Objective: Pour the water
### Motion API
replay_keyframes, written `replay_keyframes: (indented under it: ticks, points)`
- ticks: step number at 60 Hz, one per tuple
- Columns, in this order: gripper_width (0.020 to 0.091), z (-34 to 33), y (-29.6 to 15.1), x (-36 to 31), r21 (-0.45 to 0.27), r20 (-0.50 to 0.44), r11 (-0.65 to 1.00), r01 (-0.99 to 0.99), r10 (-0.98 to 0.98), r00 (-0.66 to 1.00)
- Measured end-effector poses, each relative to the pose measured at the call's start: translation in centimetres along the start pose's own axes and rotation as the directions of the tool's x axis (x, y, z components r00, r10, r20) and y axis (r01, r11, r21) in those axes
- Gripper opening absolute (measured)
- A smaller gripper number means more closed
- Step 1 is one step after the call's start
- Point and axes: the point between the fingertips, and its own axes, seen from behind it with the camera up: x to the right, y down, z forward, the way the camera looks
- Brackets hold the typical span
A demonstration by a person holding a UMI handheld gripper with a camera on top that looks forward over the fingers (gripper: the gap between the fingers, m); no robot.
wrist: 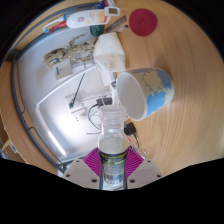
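Note:
A clear plastic water bottle (113,140) with a white cap stands between my gripper's (113,165) two fingers, and both magenta pads (92,164) press on its sides. The bottle leans forward, its neck close to the rim of a white and blue paper cup (146,92), which sits just beyond the fingers on the wooden table (185,50). The cup's open mouth faces the bottle. No water is visible flowing.
A white box (110,50) and a white sheet with cables (75,95) lie beyond the cup. A red round lid (146,21) rests farther off on the wood. Small items (85,18) sit at the far edge.

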Motion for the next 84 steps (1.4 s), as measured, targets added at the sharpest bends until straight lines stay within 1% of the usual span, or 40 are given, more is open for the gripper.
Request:
replay_keyframes:
  ticks: [3,7,12,16,18,21,24,27,30,32,36,41,43,44,48,49,53,56,60,61,63,67,70,75,81,84]
  points:
    - [0.0267,0.7,0.2,-0.5,-0.006,0.006,0.998,-0.059,0.059,0.998]
    - [0.0267,1.6,0.0,-1.3,0.005,0.022,0.993,-0.118,0.118,0.993]
    - [0.0267,2.3,0.3,-1.7,0.009,0.017,0.987,-0.162,0.162,0.987]
    - [0.0268,2.8,0.1,-1.7,0.014,0.017,0.986,-0.164,0.163,0.986]
    - [0.0267,3.2,0.3,-2.2,0.003,0.009,0.989,-0.149,0.149,0.989]
    - [0.0264,3.6,0.4,-3.0,0.004,0.007,0.995,-0.101,0.101,0.995]
    - [0.0266,4.0,0.6,-4.4,0.002,0.016,1.000,-0.004,0.004,1.000]
    - [0.0264,4.2,0.5,-6.0,0.005,0.019,0.989,0.148,-0.148,0.989]
    - [0.0267,3.4,0.3,-8.0,0.009,-0.002,0.942,0.335,-0.335,0.942]
    - [0.0266,3.2,-0.6,-8.9,0.026,-0.032,0.884,0.466,-0.465,0.885]
    - [0.0275,2.4,-2.3,-10.9,0.030,-0.081,0.723,0.690,-0.686,0.723]
    - [0.0283,1.2,-5.3,-13.2,0.053,-0.148,0.488,0.871,-0.859,0.490]
    - [0.0282,0.6,-6.8,-14.1,0.069,-0.182,0.396,0.916,-0.897,0.402]
    - [0.0282,1.3,-8.3,-15.7,0.075,-0.197,0.353,0.933,-0.912,0.361]
    - [0.0283,0.2,-11.3,-16.7,0.084,-0.259,0.196,0.977,-0.942,0.212]
    - [0.0295,-0.3,-12.0,-16.5,0.085,-0.276,0.160,0.983,-0.945,0.178]
    - [0.0304,-0.8,-15.1,-17.0,0.085,-0.334,0.031,0.996,-0.941,0.058]
    - [0.0304,-1.1,-17.5,-16.3,0.070,-0.378,-0.040,0.997,-0.926,-0.011]
    - [0.0305,-0.3,-20.7,-15.7,0.030,-0.428,-0.103,0.994,-0.900,-0.080]
    - [0.0304,-0.8,-21.4,-14.7,0.028,-0.439,-0.120,0.992,-0.893,-0.096]
    - [0.0318,-0.6,-22.9,-13.9,0.006,-0.459,-0.149,0.989,-0.879,-0.129]
    - [0.0317,0.5,-25.8,-12.8,-0.020,-0.490,-0.179,0.984,-0.855,-0.166]
    - [0.0316,0.2,-26.8,-11.7,-0.021,-0.495,-0.178,0.984,-0.853,-0.165]
    - [0.0317,1.0,-28.7,-11.1,0.002,-0.511,-0.179,0.984,-0.846,-0.153]
    - [0.0319,1.1,-30.1,-10.3,0.022,-0.531,-0.185,0.982,-0.835,-0.146]
    - [0.0317,1.4,-30.4,-9.8,0.019,-0.525,-0.175,0.984,-0.840,-0.139]
